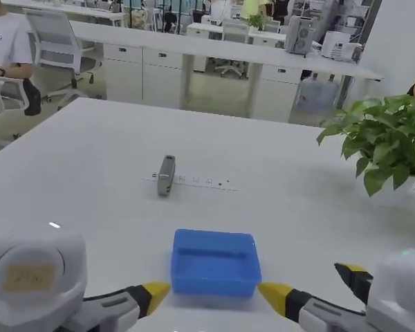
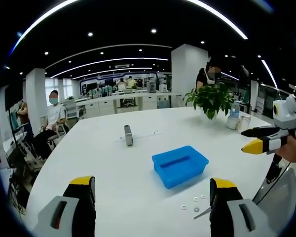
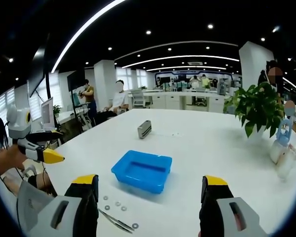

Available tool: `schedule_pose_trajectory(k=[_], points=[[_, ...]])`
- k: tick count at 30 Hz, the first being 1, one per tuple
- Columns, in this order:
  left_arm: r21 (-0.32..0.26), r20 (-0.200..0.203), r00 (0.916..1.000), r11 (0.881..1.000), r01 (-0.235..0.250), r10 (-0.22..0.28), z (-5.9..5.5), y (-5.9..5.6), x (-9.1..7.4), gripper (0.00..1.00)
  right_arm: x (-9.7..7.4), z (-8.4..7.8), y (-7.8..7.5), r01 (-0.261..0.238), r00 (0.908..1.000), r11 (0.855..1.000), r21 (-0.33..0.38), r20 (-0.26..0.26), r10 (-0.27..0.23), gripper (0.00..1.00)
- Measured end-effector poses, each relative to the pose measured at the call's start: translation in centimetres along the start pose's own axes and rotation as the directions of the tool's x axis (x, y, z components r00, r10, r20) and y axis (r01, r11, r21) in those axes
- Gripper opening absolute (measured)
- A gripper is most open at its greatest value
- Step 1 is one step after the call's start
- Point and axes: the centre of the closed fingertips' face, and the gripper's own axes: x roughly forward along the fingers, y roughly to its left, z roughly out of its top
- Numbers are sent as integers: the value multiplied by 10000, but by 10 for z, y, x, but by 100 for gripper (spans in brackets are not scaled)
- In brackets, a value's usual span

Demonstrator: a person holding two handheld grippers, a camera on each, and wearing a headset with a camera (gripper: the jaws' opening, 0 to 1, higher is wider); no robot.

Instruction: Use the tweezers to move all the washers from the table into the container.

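Tweezers waiting to be picked up, both tools being held wide open and empty.

The washers [image 3: 117,203] are lying scattered on the tabletop [image 3: 212,148] just on the person's side of the blue container [image 3: 135,183], apart from its wall, and no washer is being made out inside it. The tweezers [image 3: 116,220] are lying flat just nearer than the washers, their long axis slanting crosswise between the two tools. The left tool [image 3: 62,145] and the right tool [image 1: 299,277] are being carried to either side with jaws spread and nothing gripped. Which one is nearer cannot be told. The tweezers are judged to be the first thing needed, likely taken across their slim width. Room is being left open all round, with the grey block [image 1: 166,174] well beyond the container and the plant [image 1: 387,142] far right.
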Motion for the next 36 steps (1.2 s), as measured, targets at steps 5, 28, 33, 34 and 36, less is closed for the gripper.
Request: schedule_pose_trajectory(k=[5,28,33,34,36], points=[[16,-161,9998,10000,92,-91,-4,-3,4,99,2,-1,0,-15,10000,10000,64,-27,15,85],[198,-1825,9634,9789,2034,-1965,-62,-45,35,70,23,-51,-14,188,9928,9964,824,-1193,-89,74],[1024,-3107,8786,9062,4103,-3627,-95,-79,47,34,24,-64,-16,208,9895,9943,1046,-1445,-55,64],[1300,-3191,8669,8884,4403,-3830,-99,-84,49,28,24,-65,-15,128,9889,9939,1099,-1483,36,60],[1501,-3996,8113,8426,5172,-4268,-116,-95,51,19,25,-67,-11,-60,9870,9928,1197,-1586,251,55]])
